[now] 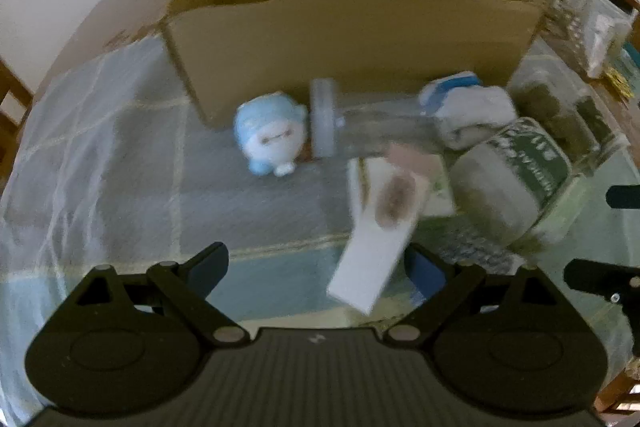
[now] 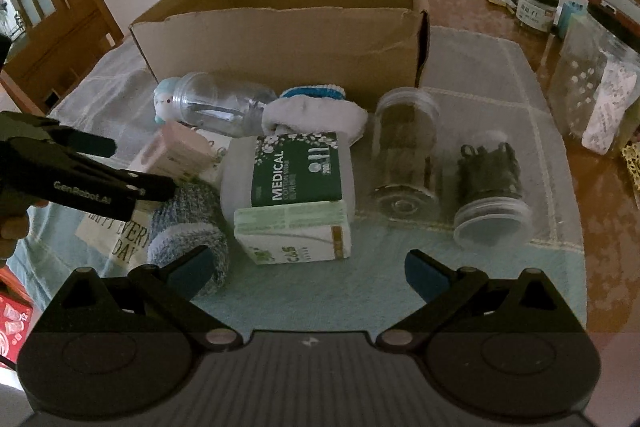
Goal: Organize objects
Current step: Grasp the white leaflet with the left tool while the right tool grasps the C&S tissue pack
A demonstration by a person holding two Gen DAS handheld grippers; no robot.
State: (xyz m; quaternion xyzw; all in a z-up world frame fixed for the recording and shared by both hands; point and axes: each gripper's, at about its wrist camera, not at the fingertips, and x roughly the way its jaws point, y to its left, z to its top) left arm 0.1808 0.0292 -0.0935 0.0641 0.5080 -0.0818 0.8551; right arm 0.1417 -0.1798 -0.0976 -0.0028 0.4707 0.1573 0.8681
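Observation:
An open cardboard box [image 2: 280,43] stands at the back of the cloth-covered table [image 2: 500,267]. In front of it lie a blue plush toy [image 1: 268,137], a clear bottle [image 2: 216,107], rolled white-and-blue socks [image 2: 316,111], a grey sock roll [image 2: 188,227], a medical cotton swab tub [image 2: 296,171], a green-and-white carton [image 2: 296,235] and two clear jars [image 2: 404,147] [image 2: 492,187]. My left gripper [image 1: 318,269] is open, with the near end of a small white box [image 1: 376,231] between its fingers, close to the right pad. My right gripper [image 2: 310,271] is open and empty, just short of the carton.
A printed card [image 2: 116,239] lies under the sock roll. At the right stand a clear plastic container [image 2: 592,87] and a dark-lidded jar [image 2: 536,7]. Wooden chairs [image 2: 60,39] flank the table, and a red packet [image 2: 14,319] sits at the lower left.

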